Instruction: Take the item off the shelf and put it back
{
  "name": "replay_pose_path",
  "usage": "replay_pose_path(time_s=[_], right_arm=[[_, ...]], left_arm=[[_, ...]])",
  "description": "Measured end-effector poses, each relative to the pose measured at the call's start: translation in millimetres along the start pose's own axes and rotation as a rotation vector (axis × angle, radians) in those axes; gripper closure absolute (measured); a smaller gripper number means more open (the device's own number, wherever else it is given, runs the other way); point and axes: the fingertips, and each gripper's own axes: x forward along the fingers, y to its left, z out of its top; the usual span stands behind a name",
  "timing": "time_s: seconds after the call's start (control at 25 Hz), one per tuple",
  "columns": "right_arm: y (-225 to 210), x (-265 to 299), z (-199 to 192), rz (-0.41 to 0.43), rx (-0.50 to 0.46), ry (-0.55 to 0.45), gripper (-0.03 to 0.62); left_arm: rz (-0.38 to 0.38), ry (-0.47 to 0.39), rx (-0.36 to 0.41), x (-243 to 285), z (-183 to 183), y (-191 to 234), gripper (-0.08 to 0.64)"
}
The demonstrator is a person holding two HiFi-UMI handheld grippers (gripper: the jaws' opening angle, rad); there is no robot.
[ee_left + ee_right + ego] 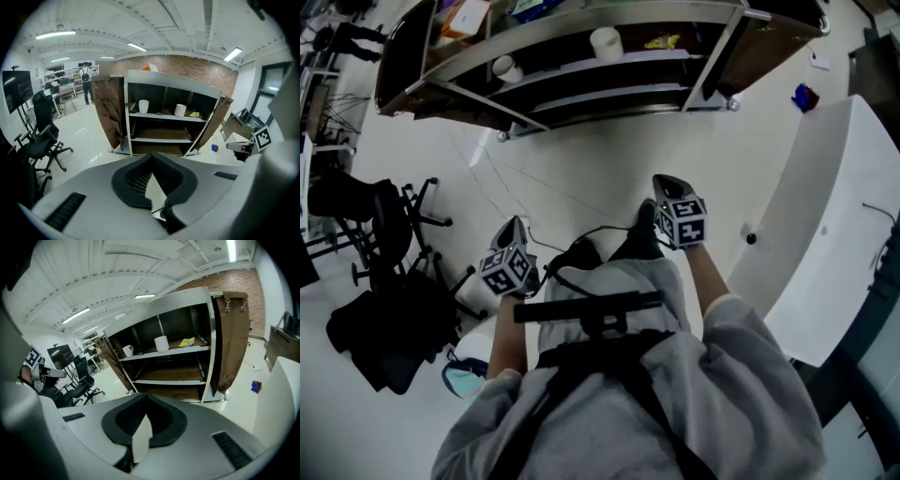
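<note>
Left gripper (514, 225), right gripper (667, 183) mid-frame, jaws together, empty; shelf (581, 70) at top, well apart; likely approach step; next needs closing in, opening jaws round roll (607, 42).

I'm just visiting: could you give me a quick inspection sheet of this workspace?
Surface: pale glossy floor, shelf unit standing on it.
Job's things: white cup, white roll and yellow packet on the upper shelf board.
Clutter: blue object on the floor; black bag.
Grippers: left gripper and right gripper both shut, empty, held low, short of the shelf.
Cables: thin black cable below the left jaws.
Surroundings: office chair, white table.
</note>
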Motion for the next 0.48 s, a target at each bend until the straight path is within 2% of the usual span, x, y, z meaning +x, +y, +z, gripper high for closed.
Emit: replay_pose_path(time_s=[0.12,0.28,0.48], right_arm=[[1,-17,-25,-0.06,0.036,-0.009,0.583],[11,-42,-59,-0.161,0.038,-0.032,0.583],[69,-79,-109,-0.237,0.055,-0.036,0.583]], left_arm=[[-0.023,0.021,0.026,-2,-14,7,0.555],[-0.081,0.016,0.072,-8,-31,13,0.555],[-0.156,-0.007,0.087,-40,-71,41,0.555]])
